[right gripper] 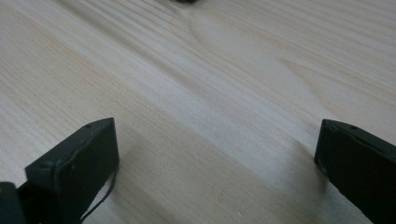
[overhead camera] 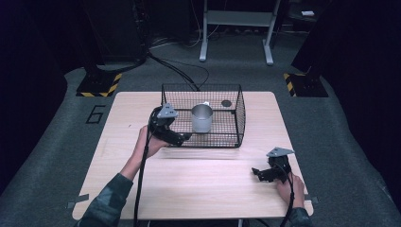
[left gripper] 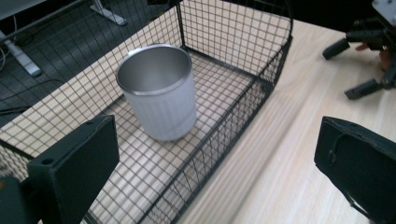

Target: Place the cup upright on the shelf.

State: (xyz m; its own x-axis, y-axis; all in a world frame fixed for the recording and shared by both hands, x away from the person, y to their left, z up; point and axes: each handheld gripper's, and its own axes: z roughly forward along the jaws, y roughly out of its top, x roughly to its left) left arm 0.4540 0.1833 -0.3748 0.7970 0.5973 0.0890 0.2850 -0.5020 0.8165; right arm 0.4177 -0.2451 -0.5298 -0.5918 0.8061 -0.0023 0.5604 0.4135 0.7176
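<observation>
Hovering at the near left corner of the basket [overhead camera: 239, 116], the left gripper [overhead camera: 182, 138] spreads its jaws wide, seemingly lining up on the cup [overhead camera: 202, 118] standing upright inside. The right gripper [overhead camera: 257, 174], also wide and empty, idles low over the table [overhead camera: 213, 189], well right of the basket.

A dark number "6" [overhead camera: 97, 114] is marked on the grey floor [overhead camera: 61, 123] left of the table

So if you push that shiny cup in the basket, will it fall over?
Probably it slides before it tips: the metal cup stands upright on a flat base. It looks thin-walled and empty, so likely light. Its smooth, tapered side may slip between jaws, and the wire basket floor could snag its bottom edge.
</observation>
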